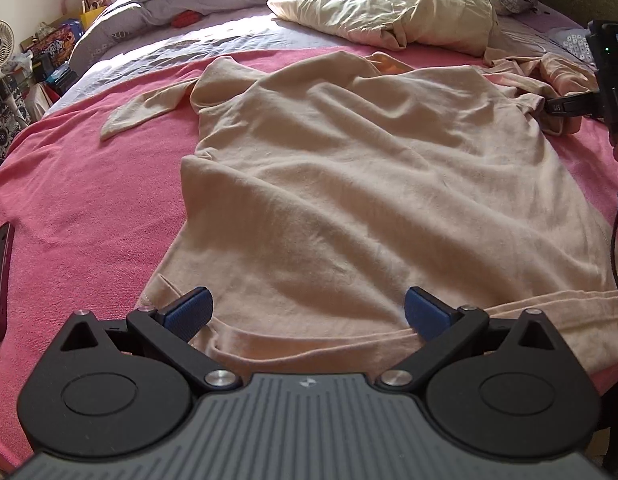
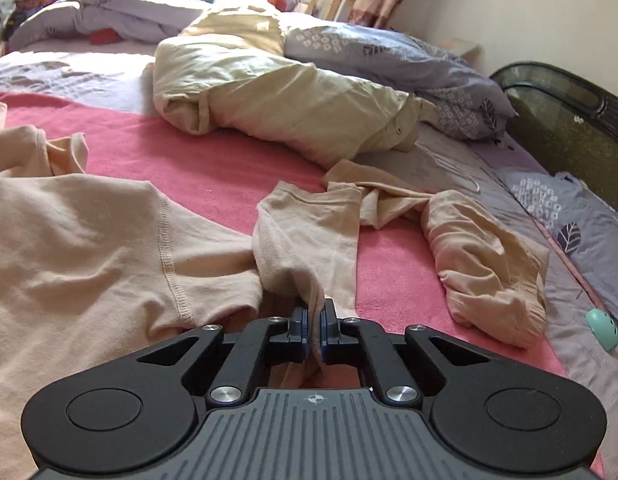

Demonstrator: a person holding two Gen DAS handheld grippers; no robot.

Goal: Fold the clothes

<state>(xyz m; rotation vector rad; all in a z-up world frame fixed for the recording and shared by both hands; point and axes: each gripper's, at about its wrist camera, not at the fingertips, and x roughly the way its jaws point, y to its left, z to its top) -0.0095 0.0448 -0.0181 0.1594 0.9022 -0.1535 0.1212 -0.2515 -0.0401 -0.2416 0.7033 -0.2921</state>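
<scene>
Beige long-sleeved shirt (image 1: 349,184) spread on the pink blanket (image 1: 81,208), folding barely begun.

The shirt lies wrinkled but roughly flat in the middle of the blanket, body unfolded; one sleeve trails off its far-left shoulder, the other (image 2: 309,240) stretches out, twisted, toward the side of the dark headboard (image 2: 569,120). The right gripper (image 2: 315,332) is pressed together, pinching a bunch of that second sleeve near the shoulder seam. The left gripper (image 1: 307,312) stands spread wide over the shirt's near hem, holding nothing. Judging by this, both sleeves and the body are yet to be folded. Count: one shirt, two sleeves, two grippers; a crumpled cream quilt (image 2: 269,92) lies beyond the shirt.
</scene>
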